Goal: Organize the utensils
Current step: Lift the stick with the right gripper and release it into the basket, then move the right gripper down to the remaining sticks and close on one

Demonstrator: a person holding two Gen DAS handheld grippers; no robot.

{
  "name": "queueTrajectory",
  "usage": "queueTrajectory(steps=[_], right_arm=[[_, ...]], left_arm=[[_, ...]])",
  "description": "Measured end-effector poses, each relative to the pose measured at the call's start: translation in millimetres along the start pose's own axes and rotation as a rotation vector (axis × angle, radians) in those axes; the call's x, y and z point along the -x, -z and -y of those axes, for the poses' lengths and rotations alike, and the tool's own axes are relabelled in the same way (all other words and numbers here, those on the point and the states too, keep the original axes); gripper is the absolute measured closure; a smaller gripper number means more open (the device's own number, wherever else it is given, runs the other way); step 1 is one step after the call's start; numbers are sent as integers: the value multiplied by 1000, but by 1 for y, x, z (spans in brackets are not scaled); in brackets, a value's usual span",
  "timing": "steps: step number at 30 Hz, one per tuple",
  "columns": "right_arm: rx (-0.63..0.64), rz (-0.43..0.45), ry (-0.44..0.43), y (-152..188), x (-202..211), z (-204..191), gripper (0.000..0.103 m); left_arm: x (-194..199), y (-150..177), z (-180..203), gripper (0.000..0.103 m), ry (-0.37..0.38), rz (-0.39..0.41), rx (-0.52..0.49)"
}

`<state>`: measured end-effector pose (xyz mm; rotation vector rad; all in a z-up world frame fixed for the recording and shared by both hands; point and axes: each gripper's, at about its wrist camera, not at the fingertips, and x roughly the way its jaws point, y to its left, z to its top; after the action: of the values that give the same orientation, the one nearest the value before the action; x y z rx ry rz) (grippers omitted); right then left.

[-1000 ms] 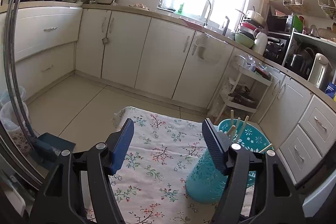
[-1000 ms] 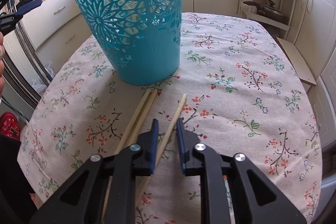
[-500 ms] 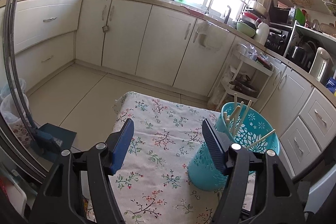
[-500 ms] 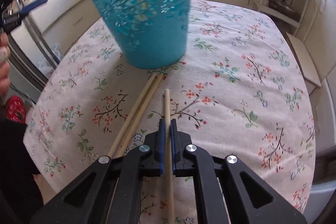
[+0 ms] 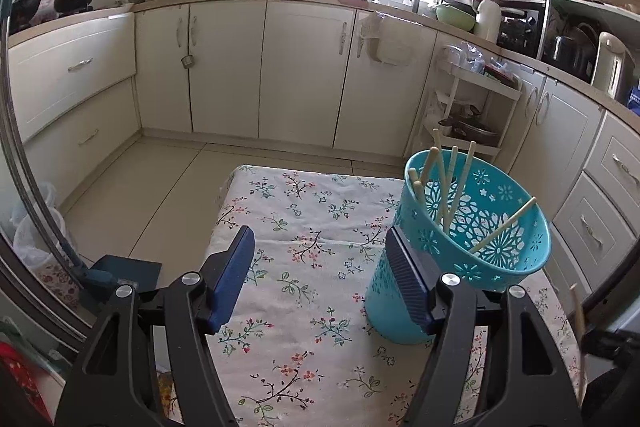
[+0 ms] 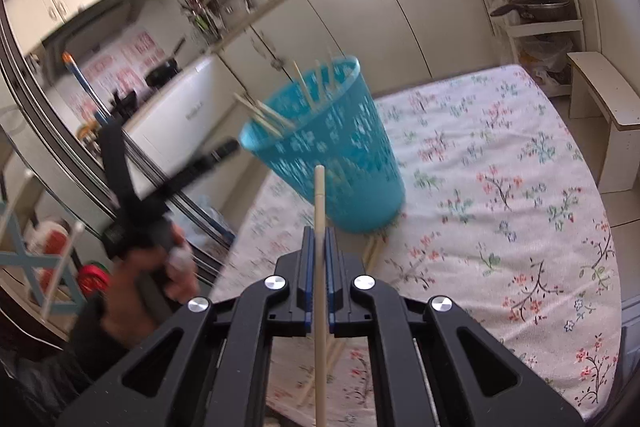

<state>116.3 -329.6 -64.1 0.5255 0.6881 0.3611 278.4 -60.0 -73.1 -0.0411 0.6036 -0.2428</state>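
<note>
Your right claw (image 6: 318, 259) has lifted, clamped on a chopstick (image 6: 319, 227); left claw (image 5: 320, 275) apart, empty. Next: drop it into the teal basket (image 6: 340, 163), centre frame.

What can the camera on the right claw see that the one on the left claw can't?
Only the right wrist view shows the right claw shut on a chopstick, loose chopsticks on the cloth beside the basket, and the person's hand holding the other claw.

Only the left wrist view shows the left claw open and empty, and the inside of the basket.

Both show the teal basket with chopsticks standing in it on the floral tablecloth.
</note>
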Motion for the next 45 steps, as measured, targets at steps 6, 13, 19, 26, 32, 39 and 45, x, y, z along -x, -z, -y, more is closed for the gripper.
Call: queueTrajectory(steps=[6,13,19,26,32,39,45], right_arm=[[19,109,-82,-38,13,-23,97],[76,230,-100,-86,-3,-52,97],[97,349,-60,-121,-29,-70,97],[130,481,76,-137,-63,-71,97],[181,417,187,-122,-103,-55,97],[279,373,200,-109,-99,-69,97],[316,388,191,-111,-74,-85,96]], left_arm=[[2,2,7,33,-8,-5,-43],[3,5,12,28,-8,-10,-72],[1,5,12,24,-2,-26,-78],[-6,5,7,22,2,-59,-59],[-10,5,2,21,5,-82,-40],[-11,6,5,19,8,-93,-50],[-12,8,7,18,-2,-100,-61]])
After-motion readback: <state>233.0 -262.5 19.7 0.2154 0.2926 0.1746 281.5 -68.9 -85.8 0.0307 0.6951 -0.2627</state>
